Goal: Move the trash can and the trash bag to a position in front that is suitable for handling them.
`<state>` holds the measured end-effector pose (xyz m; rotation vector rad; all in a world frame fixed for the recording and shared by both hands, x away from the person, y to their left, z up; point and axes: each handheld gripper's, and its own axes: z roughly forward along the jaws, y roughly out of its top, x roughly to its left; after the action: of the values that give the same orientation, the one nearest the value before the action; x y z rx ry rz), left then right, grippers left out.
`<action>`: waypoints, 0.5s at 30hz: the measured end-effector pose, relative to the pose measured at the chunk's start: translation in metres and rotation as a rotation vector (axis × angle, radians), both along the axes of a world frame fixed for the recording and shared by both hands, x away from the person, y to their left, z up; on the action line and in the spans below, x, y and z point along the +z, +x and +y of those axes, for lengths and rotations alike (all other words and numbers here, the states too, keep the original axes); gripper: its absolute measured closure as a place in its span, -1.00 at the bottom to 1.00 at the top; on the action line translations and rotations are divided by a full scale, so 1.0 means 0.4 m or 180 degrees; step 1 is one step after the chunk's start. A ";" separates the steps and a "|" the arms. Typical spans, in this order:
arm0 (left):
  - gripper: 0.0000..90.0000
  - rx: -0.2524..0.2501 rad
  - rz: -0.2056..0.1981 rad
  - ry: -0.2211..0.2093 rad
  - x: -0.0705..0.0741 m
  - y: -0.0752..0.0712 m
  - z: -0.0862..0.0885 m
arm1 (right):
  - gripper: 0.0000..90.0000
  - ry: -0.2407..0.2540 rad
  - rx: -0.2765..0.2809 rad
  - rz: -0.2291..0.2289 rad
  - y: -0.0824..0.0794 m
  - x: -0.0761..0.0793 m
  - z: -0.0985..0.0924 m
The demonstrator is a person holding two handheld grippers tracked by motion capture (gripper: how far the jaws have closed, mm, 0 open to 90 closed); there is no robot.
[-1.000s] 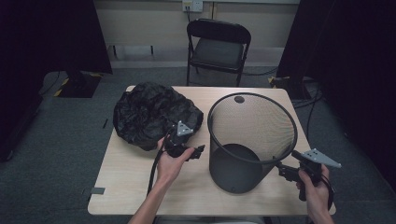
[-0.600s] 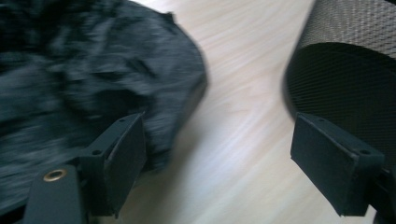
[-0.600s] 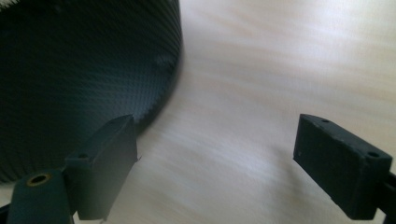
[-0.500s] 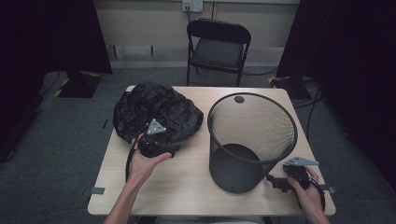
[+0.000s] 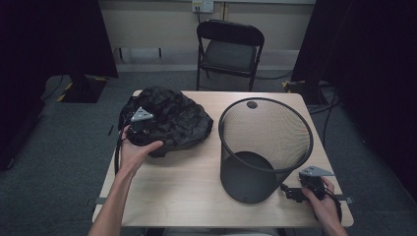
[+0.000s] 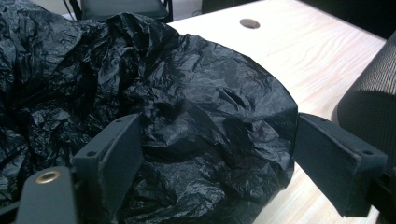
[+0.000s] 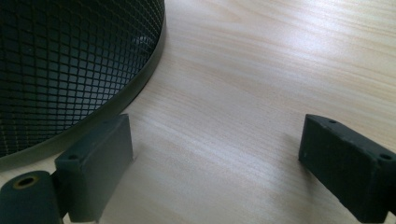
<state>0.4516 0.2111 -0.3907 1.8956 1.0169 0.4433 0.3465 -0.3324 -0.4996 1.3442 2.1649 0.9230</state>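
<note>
Our left gripper point(image 6: 212, 163) has its jaws spread wide, and they have just been opening further. Between them bulges a fold of the black plastic bag point(image 6: 177, 107), but the pads do not press on it yet. In the last second we have carried this gripper point(image 5: 139, 129) away from the middle of the table point(image 5: 187, 191), where it was near the basket, over to the bag point(image 5: 169, 120), which lies crumpled on the left half of the table. We judge that the reach for the bag is nearly done and that closing on this fold is the next move.

Our right gripper point(image 7: 212, 172) is also spread, with only bare wood between its jaws. It has come down to the table at the foot of the mesh wastebasket point(image 5: 263, 147), just beside its base ring point(image 7: 116, 105) and not touching it. The basket stands upright and empty on the right half, so it seems ready to receive the bag as a liner. A folding chair point(image 5: 230, 46) stands behind the table.
</note>
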 end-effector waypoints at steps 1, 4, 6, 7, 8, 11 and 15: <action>-0.64 0.0020 -0.0005 0.0011 -0.001 0.002 0.001 | -0.80 0.0000 0.0000 0.0000 0.000 0.000 0.000; -0.63 0.0076 -0.0035 0.0114 -0.007 0.007 0.006 | -0.80 0.0002 0.0010 0.0003 0.001 0.000 0.002; -0.63 0.0091 -0.0053 0.0092 -0.007 0.007 0.010 | -0.80 -0.0003 0.0012 -0.0004 0.001 0.000 0.002; -0.62 0.0096 -0.0052 0.0067 -0.006 0.007 0.015 | -0.80 -0.0003 0.0016 -0.0007 0.001 0.000 0.003; -0.61 0.0096 -0.0052 0.0067 -0.006 0.007 0.015 | -0.80 -0.0003 0.0016 -0.0007 0.001 0.000 0.003; -0.35 0.0061 -0.0078 0.0132 -0.006 0.006 0.017 | -0.80 0.0007 0.0028 0.0013 0.001 0.000 0.006; 0.27 0.0056 -0.0031 0.0337 -0.028 0.012 0.009 | -0.80 0.0006 0.0048 0.0008 0.000 0.000 0.009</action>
<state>0.4566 0.2146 -0.4018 1.9774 1.0220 0.5253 0.3466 -0.3290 -0.4997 1.3326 2.1794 0.9297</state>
